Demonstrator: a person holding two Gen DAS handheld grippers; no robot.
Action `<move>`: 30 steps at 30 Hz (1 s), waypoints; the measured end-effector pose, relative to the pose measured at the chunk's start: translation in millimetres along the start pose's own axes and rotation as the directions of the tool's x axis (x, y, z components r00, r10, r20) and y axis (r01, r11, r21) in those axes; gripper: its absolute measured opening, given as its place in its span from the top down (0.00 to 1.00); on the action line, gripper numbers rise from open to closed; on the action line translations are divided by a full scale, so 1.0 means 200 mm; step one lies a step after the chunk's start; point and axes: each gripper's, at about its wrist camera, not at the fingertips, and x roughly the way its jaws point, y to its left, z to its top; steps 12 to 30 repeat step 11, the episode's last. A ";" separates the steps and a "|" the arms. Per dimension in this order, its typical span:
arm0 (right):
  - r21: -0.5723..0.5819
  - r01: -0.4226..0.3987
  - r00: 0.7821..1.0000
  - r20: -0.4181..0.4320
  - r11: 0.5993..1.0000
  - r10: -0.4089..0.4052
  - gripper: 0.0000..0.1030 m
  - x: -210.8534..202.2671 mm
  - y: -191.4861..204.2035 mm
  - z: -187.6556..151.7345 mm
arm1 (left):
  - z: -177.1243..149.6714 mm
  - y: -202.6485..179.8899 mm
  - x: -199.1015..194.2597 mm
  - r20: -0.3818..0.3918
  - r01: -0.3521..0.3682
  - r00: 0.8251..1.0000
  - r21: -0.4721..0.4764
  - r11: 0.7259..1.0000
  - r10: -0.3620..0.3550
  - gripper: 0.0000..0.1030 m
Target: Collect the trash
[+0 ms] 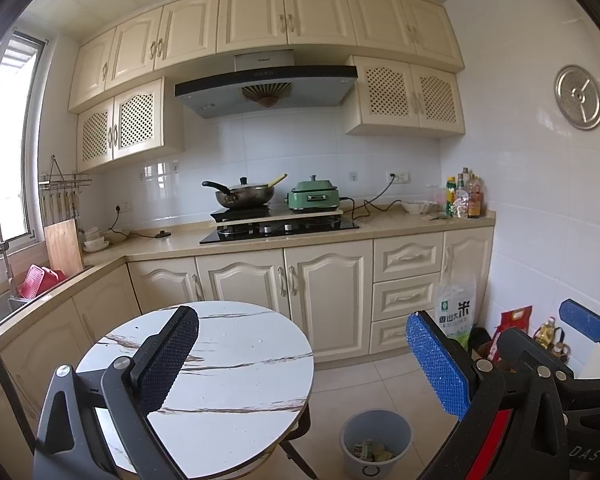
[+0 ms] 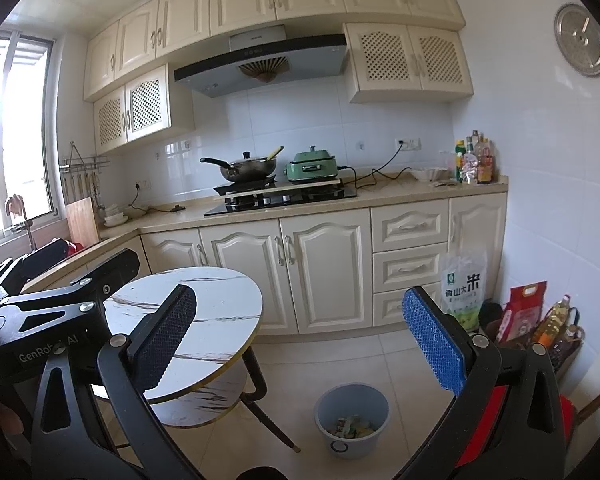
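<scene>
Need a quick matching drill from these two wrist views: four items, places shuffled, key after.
Items:
1. grey trash bin
2. wok
3. rice bag
4. cutting board

Places:
A. leaning upright on the counter by the window
B. on the floor against the drawers
C. on the floor beside the round table
D. on the stove

Pairs: 1-C, 2-D, 3-B, 4-A

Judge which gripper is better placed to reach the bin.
Right, marginally. Both grippers, left and right, are open and empty; the grey bin sits nearer the middle of the right wrist view.
</scene>
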 end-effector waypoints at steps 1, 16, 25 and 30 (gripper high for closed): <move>0.000 0.000 1.000 -0.001 1.000 0.000 0.00 0.00 0.00 0.00 | 0.00 0.00 0.00 -0.001 -0.001 1.000 -0.001 1.000 0.001 0.01; 0.001 -0.002 1.000 -0.004 1.000 0.002 0.00 0.01 0.00 0.00 | 0.01 -0.07 0.01 -0.003 -0.001 1.000 -0.004 1.000 0.001 0.01; 0.001 -0.002 1.000 -0.004 1.000 0.002 0.00 0.01 0.00 0.00 | 0.01 -0.07 0.01 -0.003 -0.001 1.000 -0.004 1.000 0.001 0.01; 0.001 -0.002 1.000 -0.004 1.000 0.002 0.00 0.01 0.00 0.00 | 0.01 -0.07 0.01 -0.003 -0.001 1.000 -0.004 1.000 0.001 0.01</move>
